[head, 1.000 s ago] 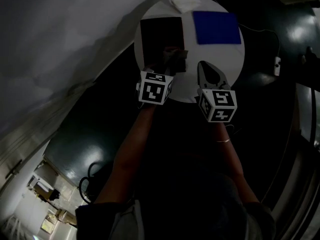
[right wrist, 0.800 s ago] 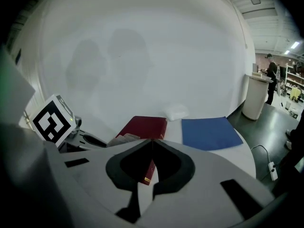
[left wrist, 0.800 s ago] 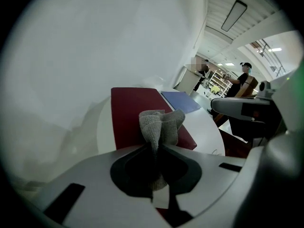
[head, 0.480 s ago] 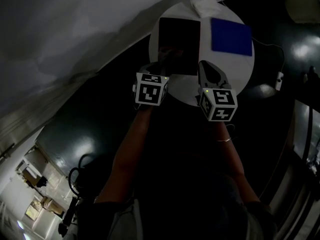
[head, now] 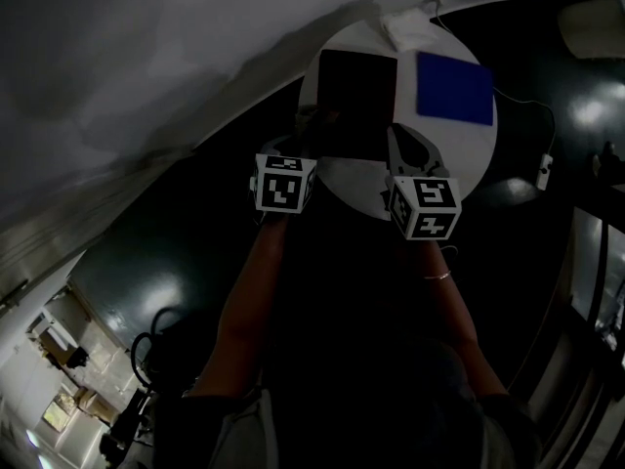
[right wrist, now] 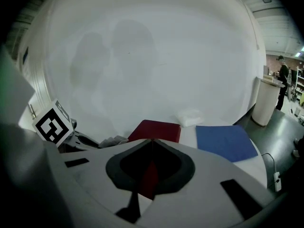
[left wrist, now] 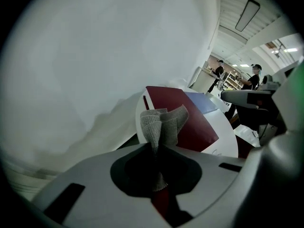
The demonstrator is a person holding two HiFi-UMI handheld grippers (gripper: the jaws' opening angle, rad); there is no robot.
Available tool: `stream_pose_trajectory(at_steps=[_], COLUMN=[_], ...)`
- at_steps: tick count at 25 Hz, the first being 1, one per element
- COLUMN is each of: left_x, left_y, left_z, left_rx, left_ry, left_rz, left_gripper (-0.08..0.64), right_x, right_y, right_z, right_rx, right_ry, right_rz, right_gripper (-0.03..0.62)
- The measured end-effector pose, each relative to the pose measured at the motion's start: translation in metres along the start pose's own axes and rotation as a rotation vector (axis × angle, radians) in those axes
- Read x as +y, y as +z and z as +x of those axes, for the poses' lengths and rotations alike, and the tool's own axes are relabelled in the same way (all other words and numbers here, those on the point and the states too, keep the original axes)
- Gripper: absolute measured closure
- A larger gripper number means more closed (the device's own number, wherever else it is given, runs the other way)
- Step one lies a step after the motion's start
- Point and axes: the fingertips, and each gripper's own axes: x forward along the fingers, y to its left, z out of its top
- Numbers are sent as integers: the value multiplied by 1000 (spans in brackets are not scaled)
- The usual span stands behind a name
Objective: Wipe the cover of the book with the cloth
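Note:
A dark red book (head: pixel 357 96) lies on the round white table (head: pixel 439 164). My left gripper (head: pixel 312 130) is shut on a crumpled grey cloth (left wrist: pixel 161 125), which stands up out of the jaws. The cloth hangs at the book's near left edge (left wrist: pixel 183 120). My right gripper (head: pixel 398 143) is shut, its tips (right wrist: pixel 152 140) meeting at the red book's near right corner (right wrist: pixel 156 129). I cannot tell whether they touch the cover. The right gripper view also catches the grey cloth (right wrist: pixel 114 140) and the left gripper's marker cube (right wrist: pixel 52 125).
A flat blue book (head: pixel 454 88) lies to the right of the red one. A folded white cloth (head: pixel 402 25) sits at the table's far edge by a white wall. Dark floor surrounds the table. People stand far off in the room (left wrist: pixel 251 75).
My left gripper has dragged the grey cloth leftward over the near part of the cover to the book's left edge. The right gripper has stayed by the near right corner.

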Motion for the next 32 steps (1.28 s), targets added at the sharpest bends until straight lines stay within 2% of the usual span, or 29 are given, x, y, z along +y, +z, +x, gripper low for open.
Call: stream_pose_trajectory(at_steps=[8, 14, 32], left_x=[28, 34, -12], left_y=[1, 18, 96], left_z=[-14, -24, -62], left_rx=[5, -30, -238], left_ry=[59, 88, 81], left_rz=[-28, -18, 117], left_gripper=[525, 526, 526], right_x=[-8, -15, -36], right_y=[15, 27, 48], right_z=[-5, -13, -51], right_rx=[-30, -63, -167], right_ry=[-19, -38, -86], right_rz=[7, 18, 56], right_gripper=[563, 563, 563])
